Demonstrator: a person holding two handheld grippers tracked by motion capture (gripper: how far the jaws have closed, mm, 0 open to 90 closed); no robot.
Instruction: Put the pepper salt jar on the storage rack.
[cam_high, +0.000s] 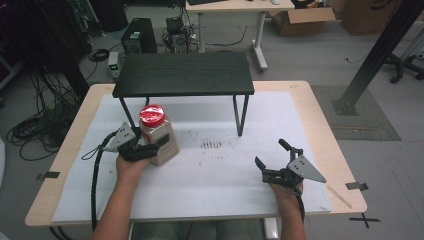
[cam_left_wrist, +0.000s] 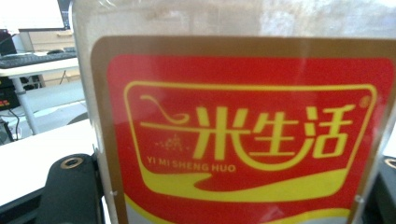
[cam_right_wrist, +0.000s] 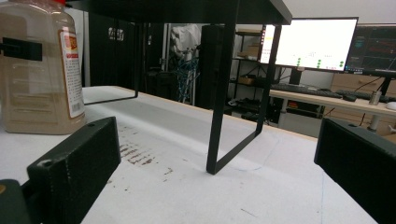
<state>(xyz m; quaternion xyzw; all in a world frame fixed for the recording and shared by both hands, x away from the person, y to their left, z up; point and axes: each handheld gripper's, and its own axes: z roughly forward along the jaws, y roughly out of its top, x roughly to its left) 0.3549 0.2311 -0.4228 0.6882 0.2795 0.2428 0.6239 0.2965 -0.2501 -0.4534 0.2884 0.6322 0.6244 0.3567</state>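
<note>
A clear plastic jar (cam_high: 159, 136) of tan grains with a red lid (cam_high: 152, 115) stands upright on the white mat, left of centre, by the black shelf's front left leg. My left gripper (cam_high: 151, 148) is shut on its lower body, jaws on either side. In the left gripper view the jar's red and yellow label (cam_left_wrist: 243, 135) is pressed up close between the black pads (cam_left_wrist: 70, 186). My right gripper (cam_high: 270, 152) rests open on the mat at the right, nothing between its jaws. The right gripper view has that jar (cam_right_wrist: 37, 70) at far left.
A low black shelf (cam_high: 185, 75) on thin metal legs (cam_right_wrist: 224, 93) stands at the back of the mat. Dark smudges (cam_high: 211, 145) mark the mat (cam_high: 215, 190) in the middle. Beyond the table are desks, monitors (cam_right_wrist: 310, 42), cables and boxes.
</note>
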